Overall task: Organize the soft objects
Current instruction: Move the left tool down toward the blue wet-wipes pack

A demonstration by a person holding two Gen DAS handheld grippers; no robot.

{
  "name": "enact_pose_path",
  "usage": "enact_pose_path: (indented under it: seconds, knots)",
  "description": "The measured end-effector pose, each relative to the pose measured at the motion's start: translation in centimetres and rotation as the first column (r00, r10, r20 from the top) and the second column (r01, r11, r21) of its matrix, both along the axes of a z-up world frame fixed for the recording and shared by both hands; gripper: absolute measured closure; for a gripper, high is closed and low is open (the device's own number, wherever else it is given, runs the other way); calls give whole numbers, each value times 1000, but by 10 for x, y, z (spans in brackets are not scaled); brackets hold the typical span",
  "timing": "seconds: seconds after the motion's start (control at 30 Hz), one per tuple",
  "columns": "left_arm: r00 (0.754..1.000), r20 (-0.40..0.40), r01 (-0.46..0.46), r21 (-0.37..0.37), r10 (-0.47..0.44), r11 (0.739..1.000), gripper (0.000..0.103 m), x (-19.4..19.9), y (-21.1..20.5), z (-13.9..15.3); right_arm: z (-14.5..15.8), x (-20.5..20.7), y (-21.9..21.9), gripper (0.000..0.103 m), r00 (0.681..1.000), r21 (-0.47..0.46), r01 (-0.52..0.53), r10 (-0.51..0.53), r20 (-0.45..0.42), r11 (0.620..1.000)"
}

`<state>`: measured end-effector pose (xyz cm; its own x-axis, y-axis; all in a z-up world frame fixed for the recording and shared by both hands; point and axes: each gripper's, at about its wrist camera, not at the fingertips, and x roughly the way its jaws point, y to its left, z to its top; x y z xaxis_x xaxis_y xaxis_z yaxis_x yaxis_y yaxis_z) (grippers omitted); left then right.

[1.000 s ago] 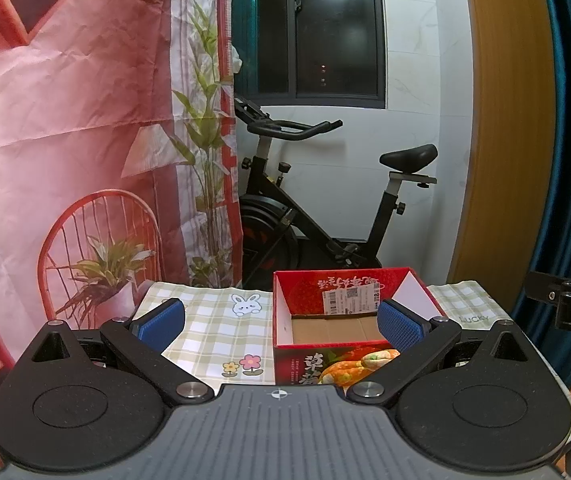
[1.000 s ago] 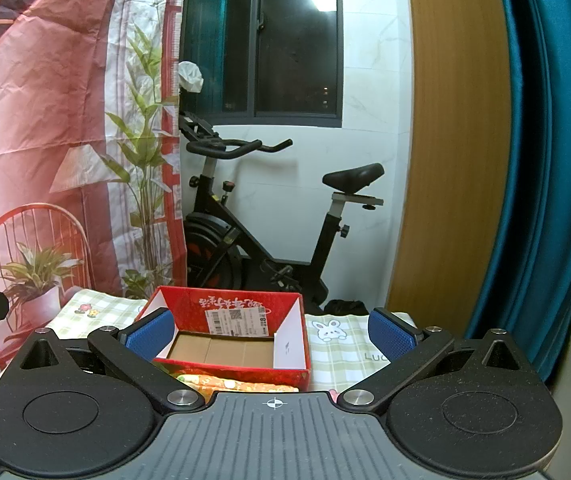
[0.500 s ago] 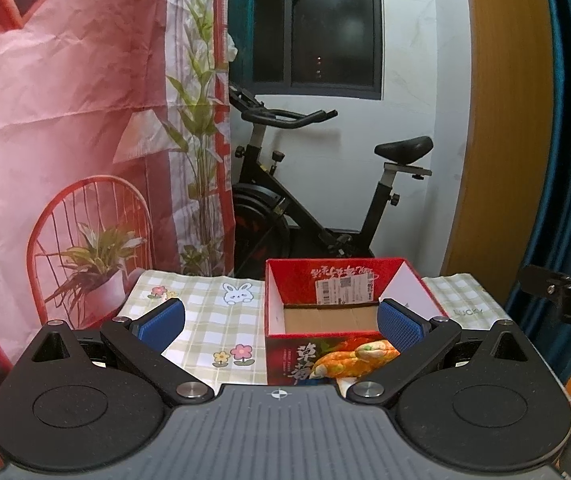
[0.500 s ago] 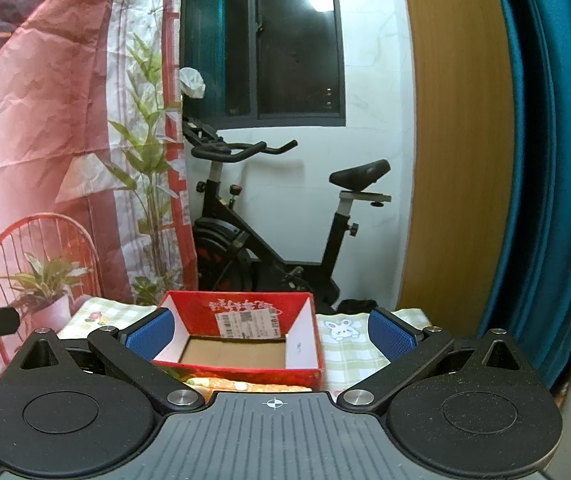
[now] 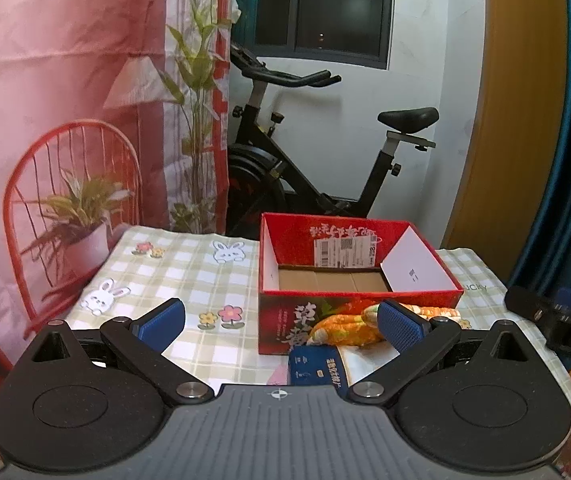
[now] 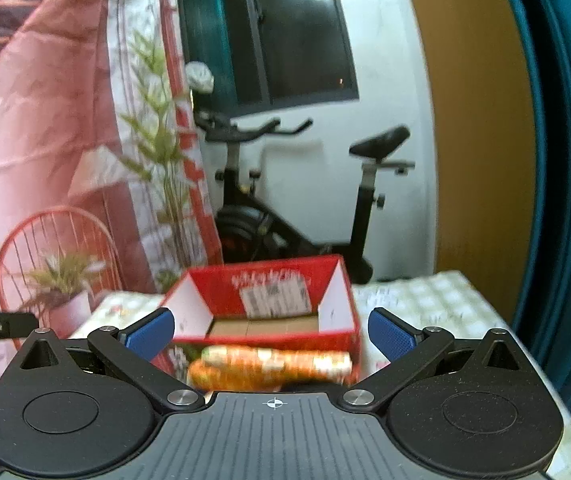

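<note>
A: Scanning from the left of the left wrist view, what sits on the bench point(image 5: 173, 276)?

B: A green-and-white checked cloth with printed white rabbits and small flowers point(image 5: 189, 268) covers it. The left hand-held gripper point(image 5: 281, 322) hangs over the near edge, its blue ribbed pads spread wide with nothing between them.

A: And the container?

B: A red open-topped cardboard box point(image 5: 359, 268) stands right of the cloth's middle. Its floor is bare brown cardboard; I see nothing lying in it. A white flap leans in on the right side.

A: Any writing?

B: A white shipping label with barcodes point(image 5: 345, 252) is stuck on the inner back wall under gold characters, too small to read. The front face carries large gold characters beside a fruit print.

A: Where are the soft things?

B: An orange-and-yellow patterned fabric bundle point(image 5: 345, 326) lies on the cloth against the box's front wall, outside it, partly behind the left gripper's right-hand pad. Nearer the camera a dark blue packet with white print point(image 5: 317, 368) overlaps a white sheet; the print is unreadable. "LUCKY" shows faintly on the cloth at the right.

A: The right wrist view?

B: Blurred. The right hand-held gripper point(image 6: 271, 334) is also wide open and empty, with the same box point(image 6: 269, 304) and bundle point(image 6: 269, 368) between its pads, further off. A black exercise bike point(image 6: 305, 208) stands behind the bench, and a teal curtain point(image 6: 561, 160) hangs at the far right.
</note>
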<state>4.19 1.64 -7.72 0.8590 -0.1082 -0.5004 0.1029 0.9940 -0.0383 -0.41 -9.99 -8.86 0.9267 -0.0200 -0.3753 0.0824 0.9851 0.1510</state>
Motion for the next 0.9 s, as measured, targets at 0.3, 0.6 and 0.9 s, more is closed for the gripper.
enact_pose_path:
  seconds: [0.3,0.6,0.9]
  knots:
    - [998,-67,15,25,-13,1000,0,14,-2,-32,-35,16,15,0,990,-37,-8,3,-140,999]
    - [993,-115,22,0,-22,1000,3,35,2,-61,-67,31,22,2,977,-40,-70,61,-204,997]
    - [996,-90,19,24,-17,1000,8,65,-9,-62,-64,66,28,3,973,-21,-113,107,-203,993]
